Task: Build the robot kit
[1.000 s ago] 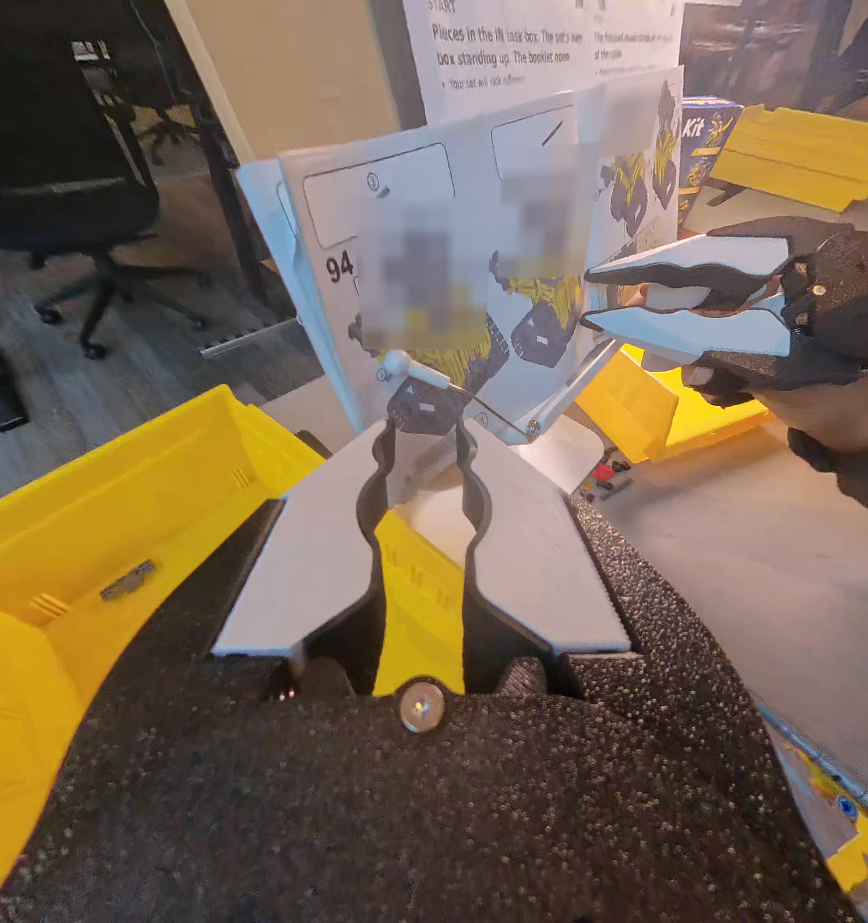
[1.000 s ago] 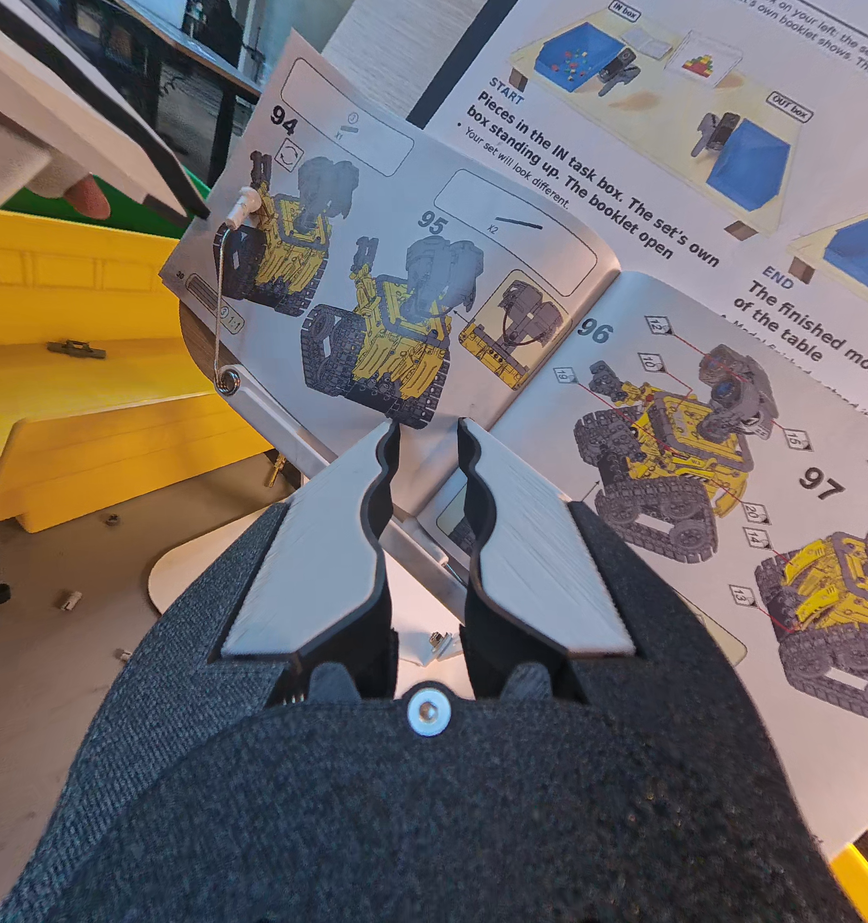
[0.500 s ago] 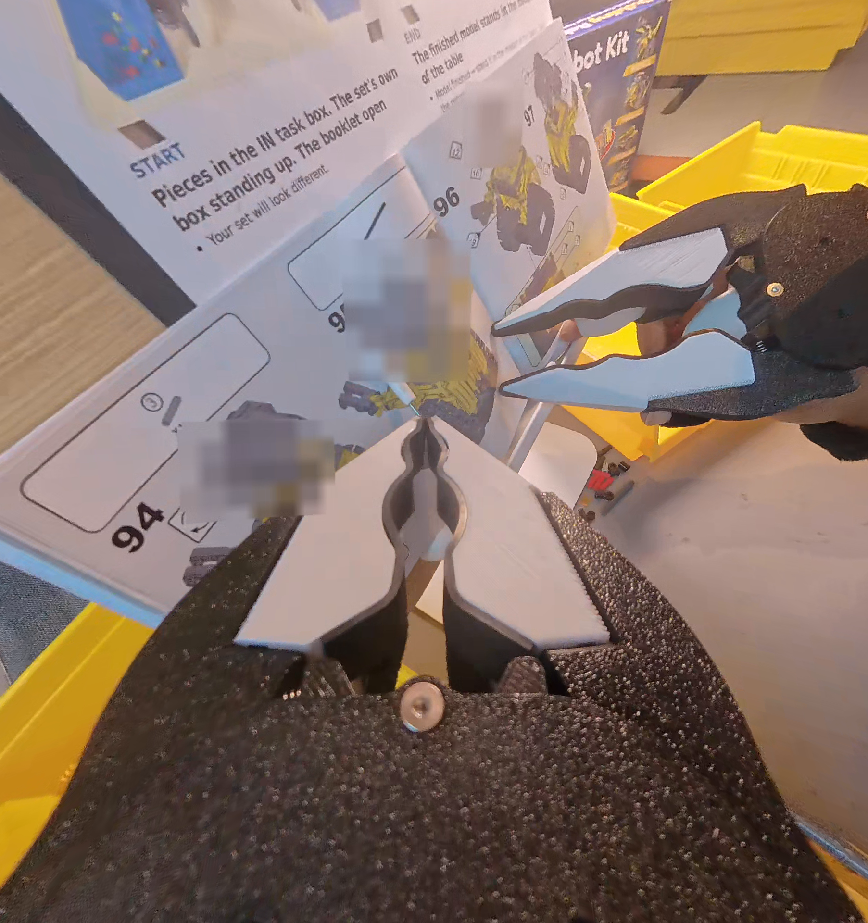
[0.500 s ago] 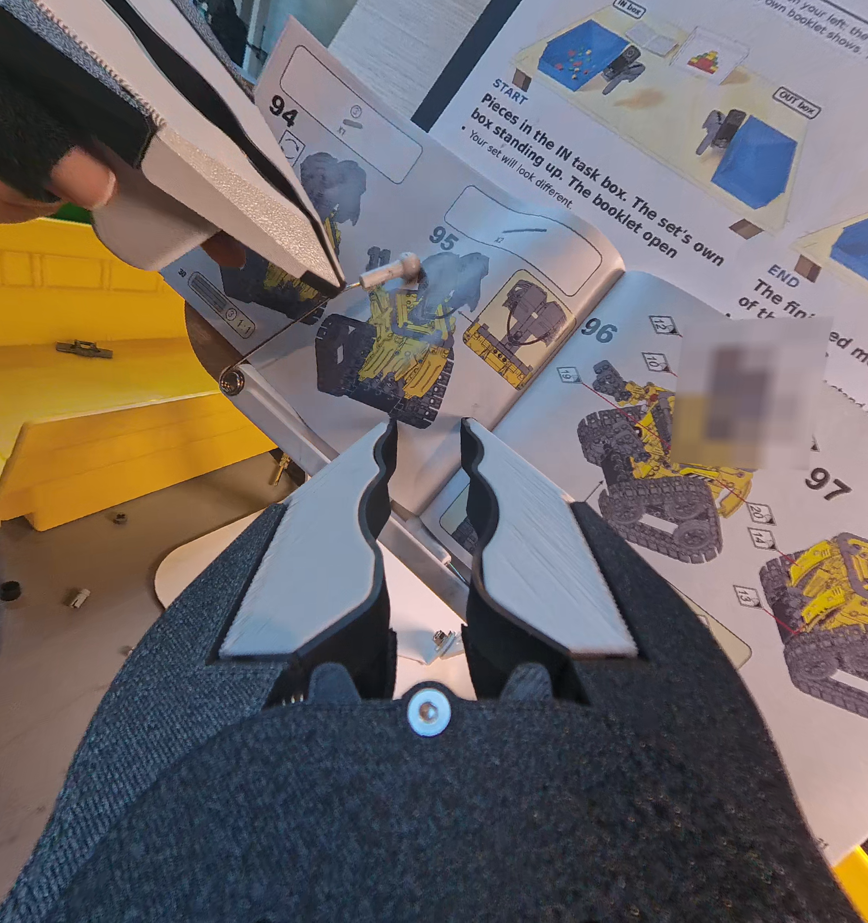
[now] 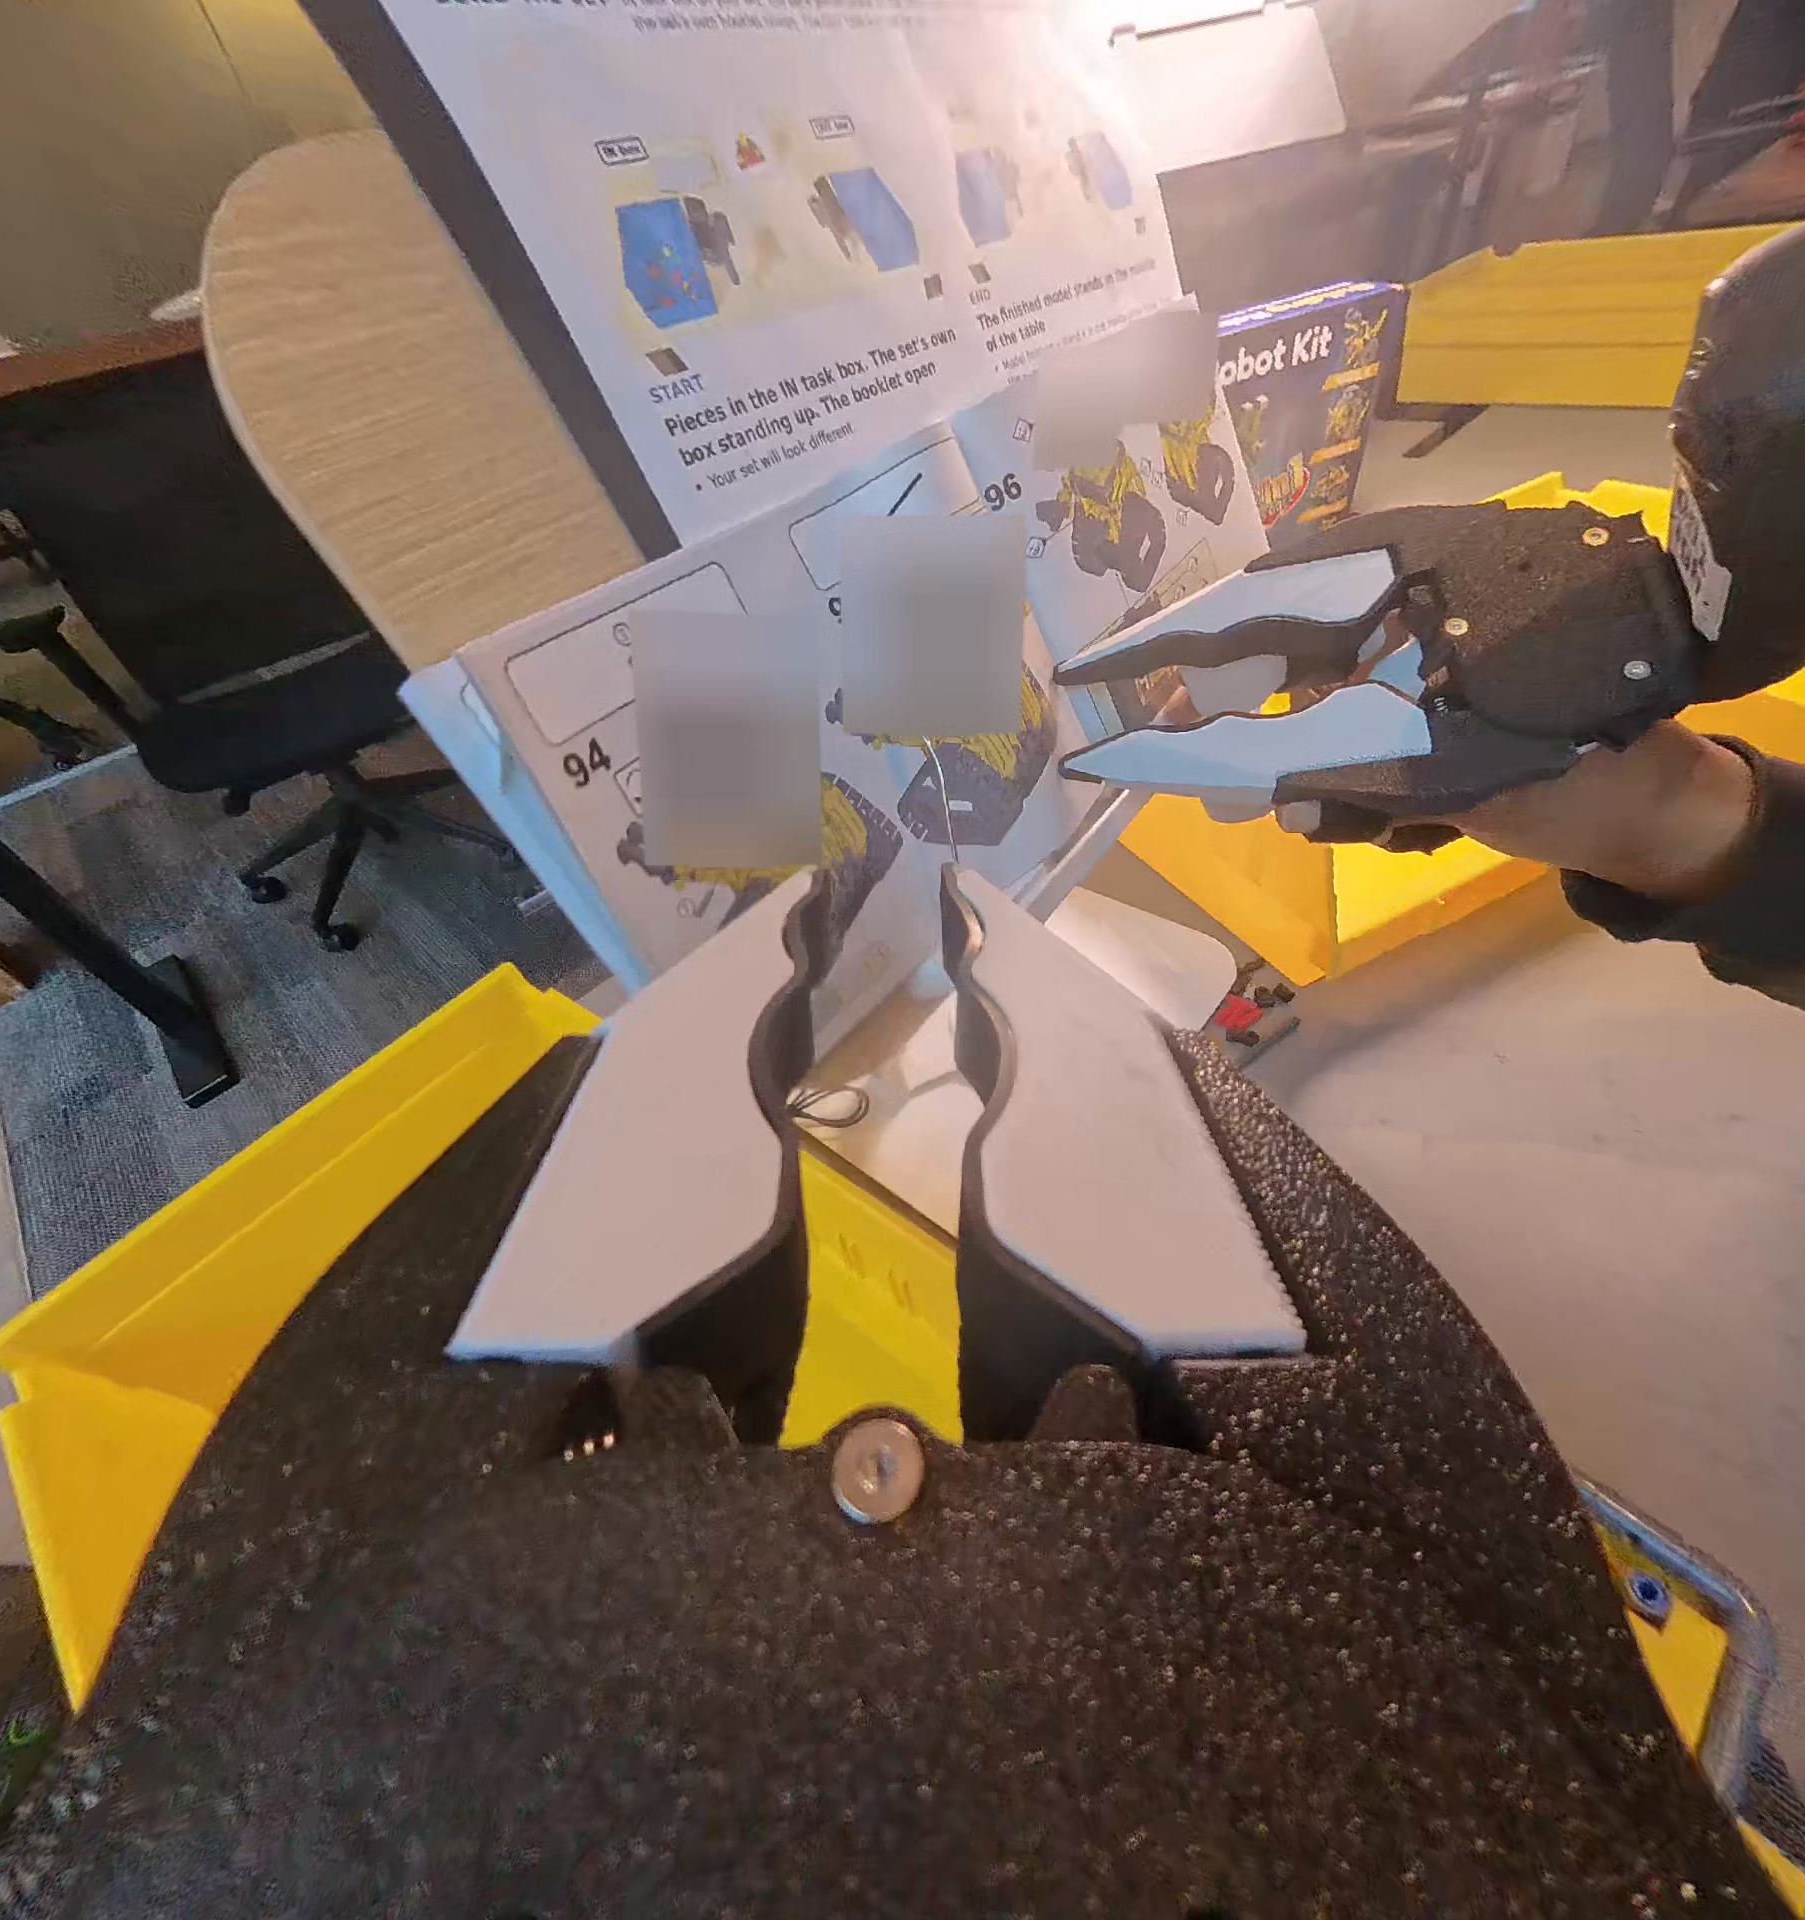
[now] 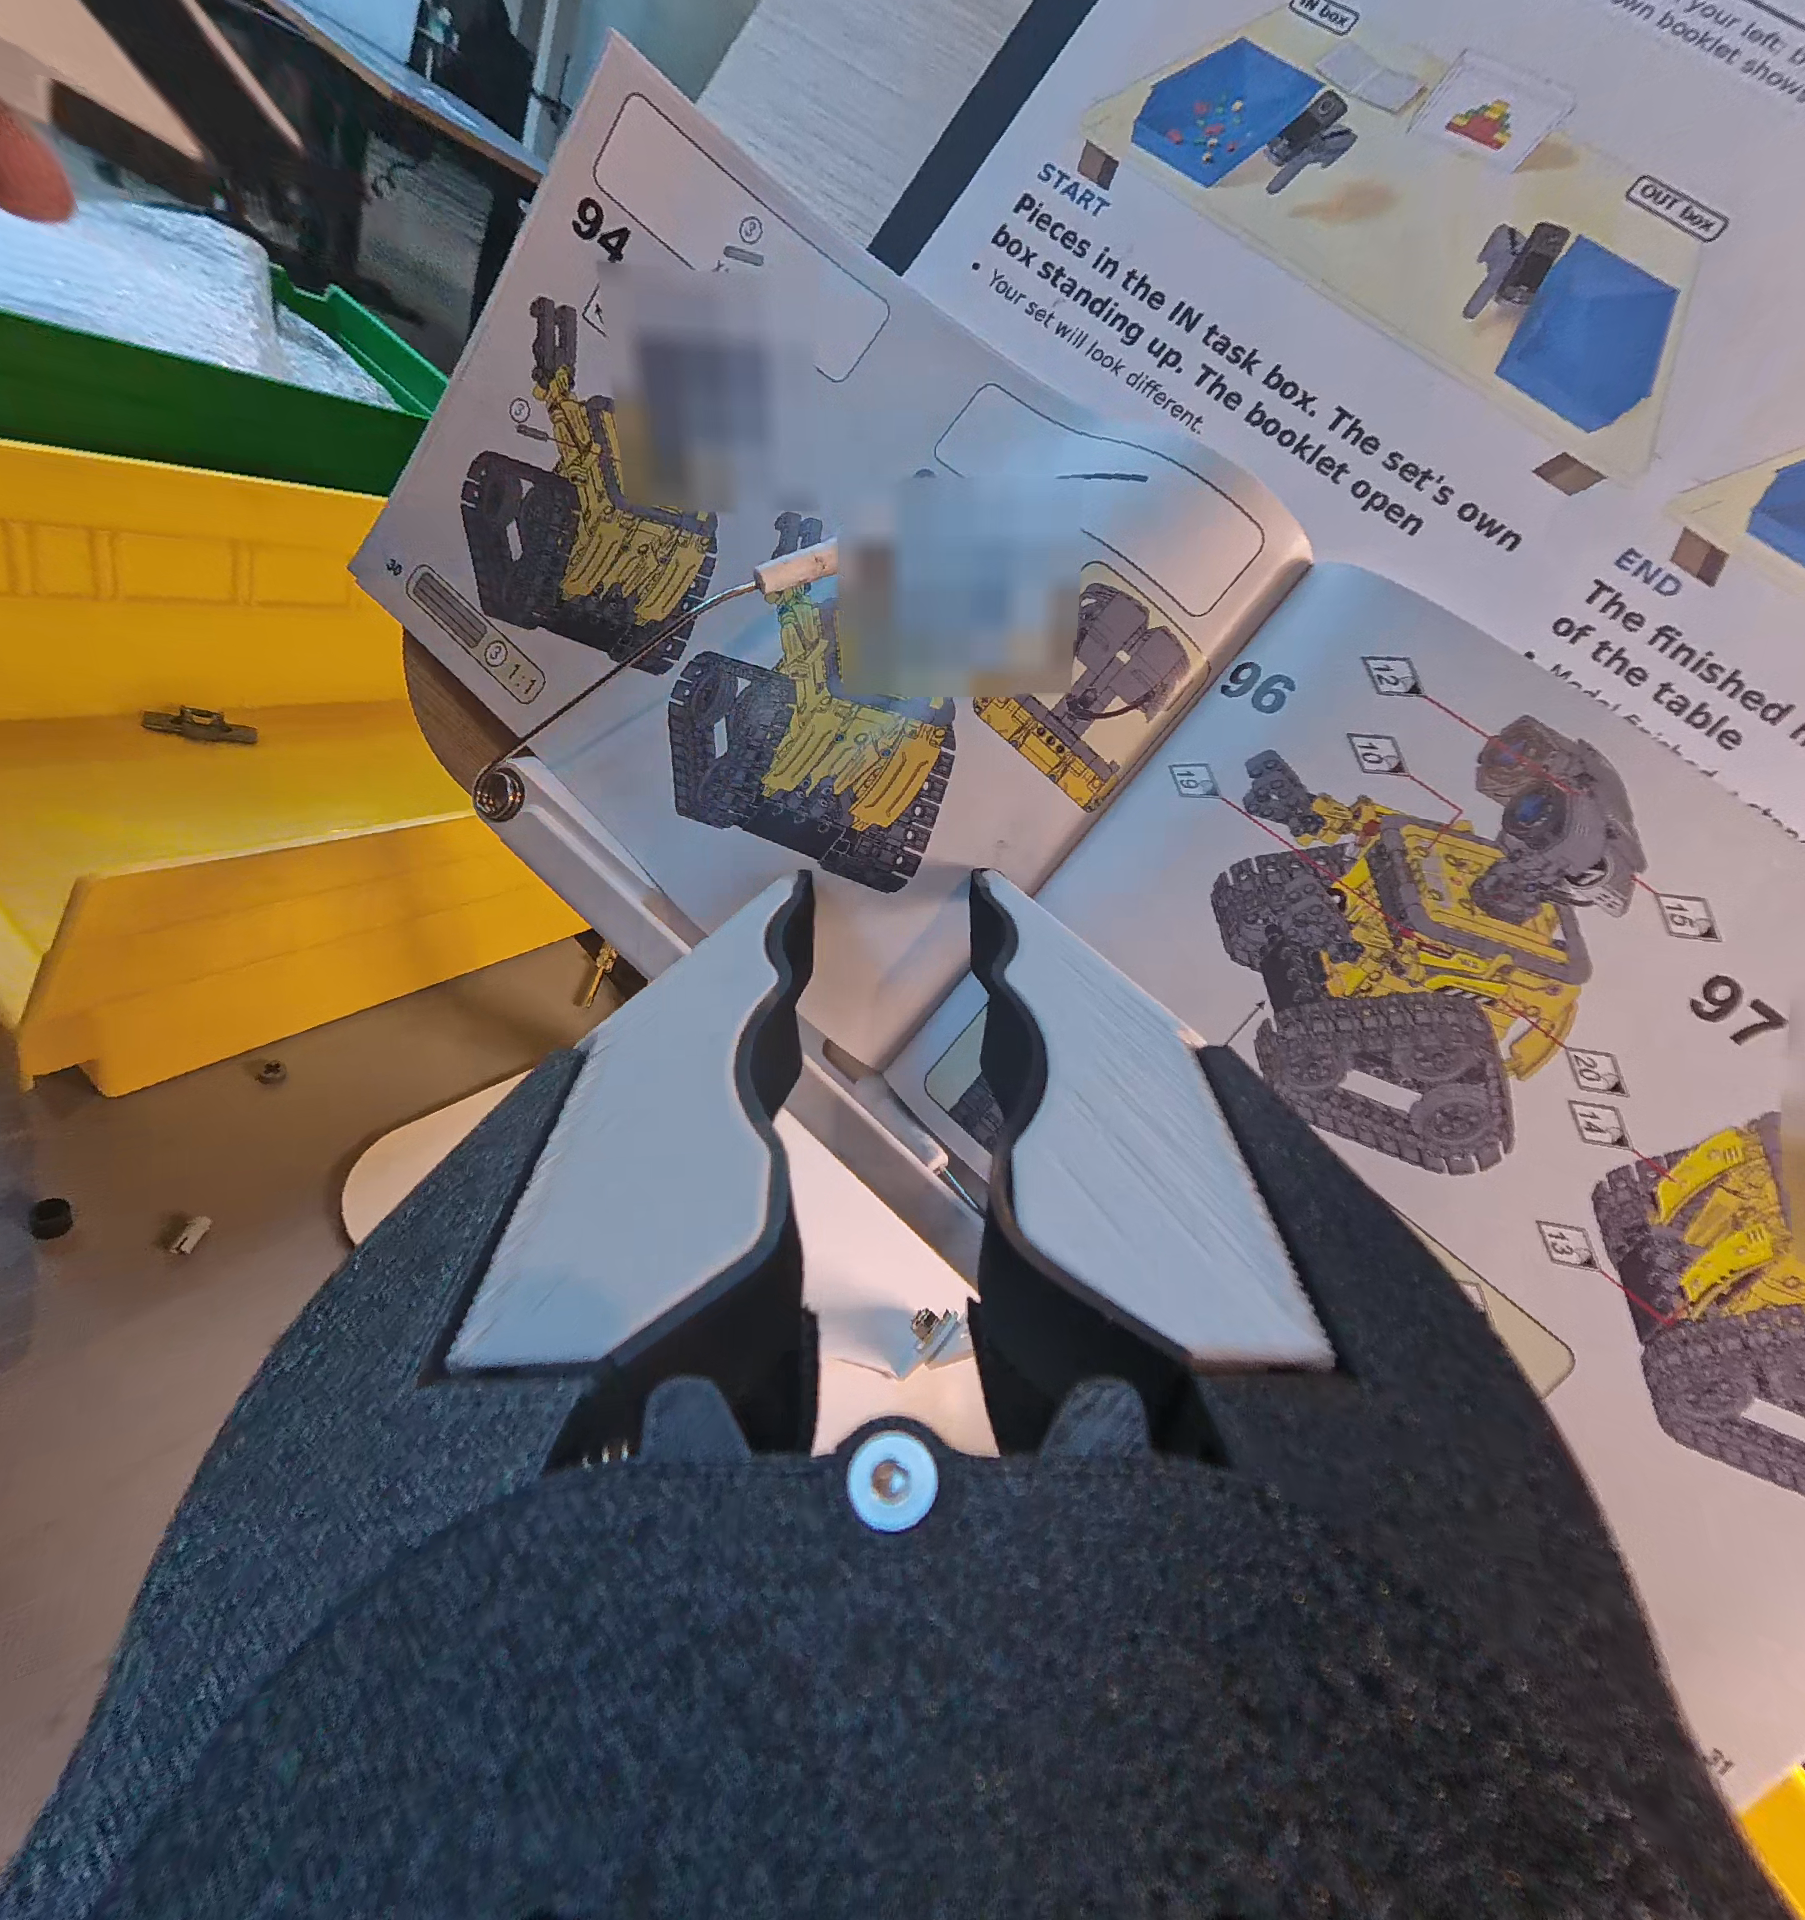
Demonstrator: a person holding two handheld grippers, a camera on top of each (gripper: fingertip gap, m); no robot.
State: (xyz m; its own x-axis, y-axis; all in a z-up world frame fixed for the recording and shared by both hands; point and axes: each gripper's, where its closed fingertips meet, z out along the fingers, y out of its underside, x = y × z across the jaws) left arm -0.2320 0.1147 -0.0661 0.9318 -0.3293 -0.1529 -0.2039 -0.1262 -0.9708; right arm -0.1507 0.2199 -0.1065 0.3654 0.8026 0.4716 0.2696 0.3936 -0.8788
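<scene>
At the left edge of the counter a yellow bin (image 5: 254,1195) sits under the left tool (image 5: 877,894), whose fingers stand apart with nothing between them. Straight ahead of its tips, near but not touching, an open instruction booklet (image 5: 565,707) leans upright on a white stand (image 6: 586,862). A thin wire page clip (image 6: 617,665) with a white tip runs up slantwise from a coil at the stand's lower left corner and lies across the left-hand page. In the left wrist view that wire rises just beyond the left tool's right finger, so the left tool is the nearer one to it.

Further right, the right tool (image 5: 1069,722) comes in sideways toward the booklet's middle, held by a hand (image 5: 1625,821). Its fingers are also apart and empty, the tips just short of the paper; from its own camera they (image 6: 890,883) point at the fold between the two pages. Behind the booklet stands a large printed sheet (image 6: 1397,312). Small loose parts (image 5: 1251,1013) lie on the counter (image 5: 1500,1195) by the stand's round base, and another yellow bin (image 5: 1397,894) sits toward the right edge.
</scene>
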